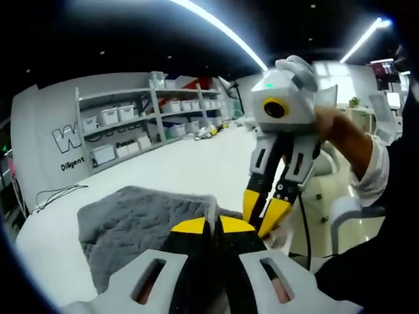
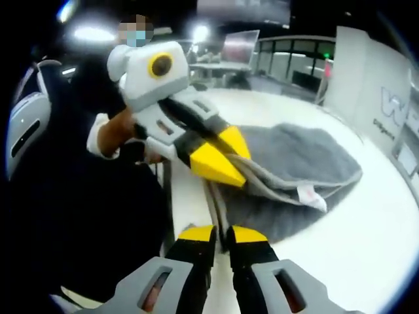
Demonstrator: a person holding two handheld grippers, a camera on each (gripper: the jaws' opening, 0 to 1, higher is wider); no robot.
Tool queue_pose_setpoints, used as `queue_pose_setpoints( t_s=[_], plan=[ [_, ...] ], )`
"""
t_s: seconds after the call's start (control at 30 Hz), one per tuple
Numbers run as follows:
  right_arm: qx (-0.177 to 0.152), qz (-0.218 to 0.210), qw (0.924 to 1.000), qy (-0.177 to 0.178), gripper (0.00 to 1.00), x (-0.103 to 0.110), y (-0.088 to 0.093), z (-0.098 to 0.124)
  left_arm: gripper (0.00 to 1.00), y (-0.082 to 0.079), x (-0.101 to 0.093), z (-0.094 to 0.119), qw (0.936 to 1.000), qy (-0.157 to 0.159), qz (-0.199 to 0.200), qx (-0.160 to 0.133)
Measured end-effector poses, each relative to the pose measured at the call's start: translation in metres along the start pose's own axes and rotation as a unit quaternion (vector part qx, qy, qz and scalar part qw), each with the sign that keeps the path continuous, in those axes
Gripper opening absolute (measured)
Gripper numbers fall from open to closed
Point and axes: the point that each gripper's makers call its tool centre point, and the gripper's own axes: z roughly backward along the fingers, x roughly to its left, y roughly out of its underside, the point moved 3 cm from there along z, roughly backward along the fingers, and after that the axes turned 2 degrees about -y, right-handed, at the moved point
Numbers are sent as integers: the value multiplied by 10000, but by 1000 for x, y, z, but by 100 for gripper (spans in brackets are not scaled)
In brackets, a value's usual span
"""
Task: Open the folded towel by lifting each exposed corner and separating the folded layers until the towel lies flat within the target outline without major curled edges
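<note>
Left gripper view: shelving [image 1: 134, 121] with bins on the far wall; towel [image 1: 141, 226] grey, rumpled on the white tabletop [image 1: 190, 167]. Right gripper view adds the towel's white tag [image 2: 308, 194] (near edge, lifted).

Left gripper [image 1: 213, 229]: jaws pressed together on a towel edge. Right gripper [image 2: 221, 237]: jaws closed, pinching the towel's edge. A hand [image 1: 337, 127] holds the right gripper angled downward.
</note>
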Motion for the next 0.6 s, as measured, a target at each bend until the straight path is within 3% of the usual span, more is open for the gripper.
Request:
queue_pose_setpoints(
  t_s=[0.23, 0.43, 0.6],
  plan=[
    [-135, -140, 9998, 10, 5, -4, -5, 2, 5, -8, 13, 13, 9994, -131, 249, -200],
    [-479, -349, 9982, 14, 5, -7, -13, 9, 5, -10, 23, 20, 9987, -236, 332, -296],
    [-605, -186, 9978, 193, 8, -14, -18, 8, 5, -12, 31, 29, 9982, -332, 356, -351]
  ],
)
